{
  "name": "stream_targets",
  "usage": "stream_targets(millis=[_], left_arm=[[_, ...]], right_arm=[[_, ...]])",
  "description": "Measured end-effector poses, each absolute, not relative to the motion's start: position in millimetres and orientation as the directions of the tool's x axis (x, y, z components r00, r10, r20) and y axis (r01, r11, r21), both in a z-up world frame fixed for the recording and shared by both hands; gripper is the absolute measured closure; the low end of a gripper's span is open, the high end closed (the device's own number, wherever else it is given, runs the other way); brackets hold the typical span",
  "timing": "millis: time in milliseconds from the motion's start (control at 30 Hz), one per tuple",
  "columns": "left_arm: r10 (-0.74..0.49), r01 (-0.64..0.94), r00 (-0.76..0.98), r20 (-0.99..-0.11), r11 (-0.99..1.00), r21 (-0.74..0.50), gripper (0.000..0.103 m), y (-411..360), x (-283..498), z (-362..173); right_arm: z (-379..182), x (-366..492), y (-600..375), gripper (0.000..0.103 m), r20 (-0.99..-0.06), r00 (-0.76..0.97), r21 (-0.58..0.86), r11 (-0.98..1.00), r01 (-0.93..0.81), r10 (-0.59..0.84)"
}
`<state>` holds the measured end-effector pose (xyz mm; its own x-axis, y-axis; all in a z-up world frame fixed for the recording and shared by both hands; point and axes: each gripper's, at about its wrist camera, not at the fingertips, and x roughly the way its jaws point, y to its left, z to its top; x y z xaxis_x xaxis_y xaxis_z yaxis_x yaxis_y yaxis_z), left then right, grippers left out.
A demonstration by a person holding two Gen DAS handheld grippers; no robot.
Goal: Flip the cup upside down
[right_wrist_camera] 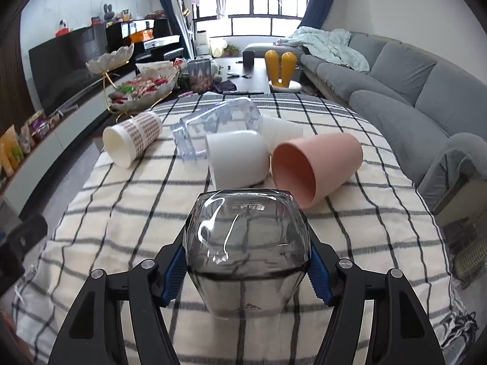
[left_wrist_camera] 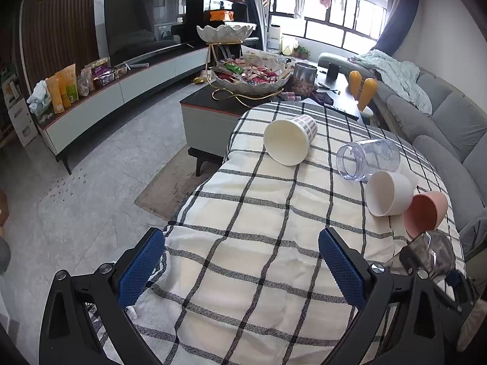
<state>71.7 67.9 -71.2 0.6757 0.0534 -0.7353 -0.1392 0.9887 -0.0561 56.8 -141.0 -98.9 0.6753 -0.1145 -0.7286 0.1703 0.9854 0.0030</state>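
Smoky clear cup [right_wrist_camera: 248, 252] clamped between right gripper [right_wrist_camera: 248, 269] pads; left gripper [left_wrist_camera: 242, 269] spread wide, empty

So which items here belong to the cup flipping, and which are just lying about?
Job:
right gripper
smoky clear cup it grips
patterned paper cup
clear plastic cup
white cup
pink cup

Lying about:
snack bowl
yellow ornament
sofa
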Motion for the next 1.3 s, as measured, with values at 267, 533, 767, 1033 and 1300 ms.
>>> stream_targets(millis=[267,533,767,1033,1300], left_arm=[[0.044,-0.143,0.67,-0.741,0.987,-0.071,0.0,72.4,70.9,-70.2],[0.041,-0.138,0.685,-0.727,0.988,-0.074,0.0,66.0,65.4,-57.8],[0.018,-0.082,0.735,-0.678,0.995,-0.062,0.0,42.5,46.4,-32.6],[-0.017,-0.032,0.82,-0.572,0.997,-0.076,0.0,20.2,22.8,-6.8],[-0.037,0.016,0.84,-0.541,0.999,-0.043,0.0,2.1,8.7,7.9]], right_arm=[[-99.4,50.2,-140.4,0.036,-0.745,0.658,0.007,0.986,0.167,-0.106],[-76.7,37.3,-140.2,0.01,-0.693,0.714,0.01,0.989,0.15,-0.101],[-33.0,3.2,-157.6,0.004,-0.613,0.779,0.002,0.986,0.167,-0.131],[2.2,-31.6,-175.7,0.001,-0.509,0.835,-0.032,0.974,0.224,-0.209],[6.5,-42.4,-190.4,0.001,-0.516,0.832,-0.006,0.972,0.236,-0.205]])
